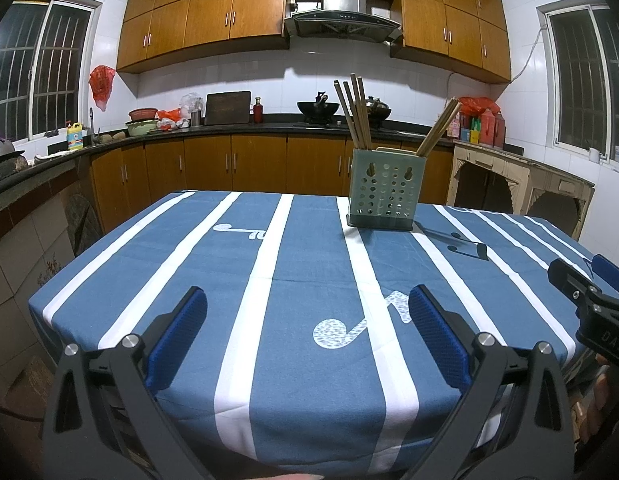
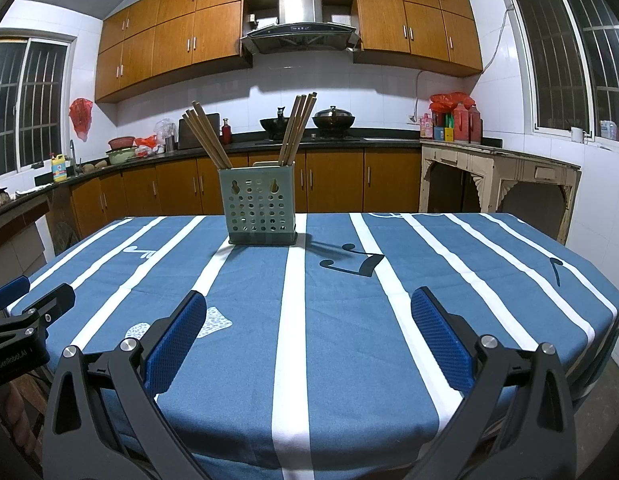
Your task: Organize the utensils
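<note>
Worktop [image 1: 293, 264] under a blue tablecloth with white stripes fills my view ahead of both grippers. Left gripper [image 1: 307, 312] hovers over its near edge with the blue pads spread wide and nothing between them; right gripper [image 2: 309, 312] sits the same way, spread and empty, just beside it. Well ahead of my left gripper and a little to its right stands the green perforated utensil holder [image 1: 383, 194], upright on the cloth. From my right gripper it lies ahead and slightly left. Wooden chopsticks [image 1: 355, 114] lean out of it in two bunches, the second bunch [image 1: 437, 128] tilted toward the right.
</note>
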A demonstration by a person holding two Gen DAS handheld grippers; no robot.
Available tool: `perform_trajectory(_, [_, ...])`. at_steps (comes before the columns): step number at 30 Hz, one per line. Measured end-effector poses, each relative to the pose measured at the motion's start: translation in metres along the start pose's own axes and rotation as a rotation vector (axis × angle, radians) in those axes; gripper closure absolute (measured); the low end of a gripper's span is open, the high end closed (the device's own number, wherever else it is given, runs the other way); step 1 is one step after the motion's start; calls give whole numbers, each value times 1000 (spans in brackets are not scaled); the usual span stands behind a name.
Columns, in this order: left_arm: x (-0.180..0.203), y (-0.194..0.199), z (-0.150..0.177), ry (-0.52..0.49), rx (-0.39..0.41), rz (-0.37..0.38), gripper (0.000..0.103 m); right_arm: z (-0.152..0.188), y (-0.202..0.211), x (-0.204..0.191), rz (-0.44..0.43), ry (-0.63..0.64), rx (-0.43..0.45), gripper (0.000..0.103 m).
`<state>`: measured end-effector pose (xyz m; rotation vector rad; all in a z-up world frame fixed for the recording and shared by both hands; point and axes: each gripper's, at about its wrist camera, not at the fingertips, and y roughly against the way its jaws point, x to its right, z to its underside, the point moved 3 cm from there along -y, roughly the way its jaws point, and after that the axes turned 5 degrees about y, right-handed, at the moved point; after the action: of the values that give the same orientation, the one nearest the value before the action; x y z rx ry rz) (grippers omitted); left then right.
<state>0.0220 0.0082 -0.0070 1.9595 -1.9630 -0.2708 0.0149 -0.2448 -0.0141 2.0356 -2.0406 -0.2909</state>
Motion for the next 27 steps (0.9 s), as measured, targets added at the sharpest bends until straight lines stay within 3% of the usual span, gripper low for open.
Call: perform_trajectory(27, [-1, 0, -3, -2, -4, 2, 4, -1, 1, 0, 0, -1, -1, 2])
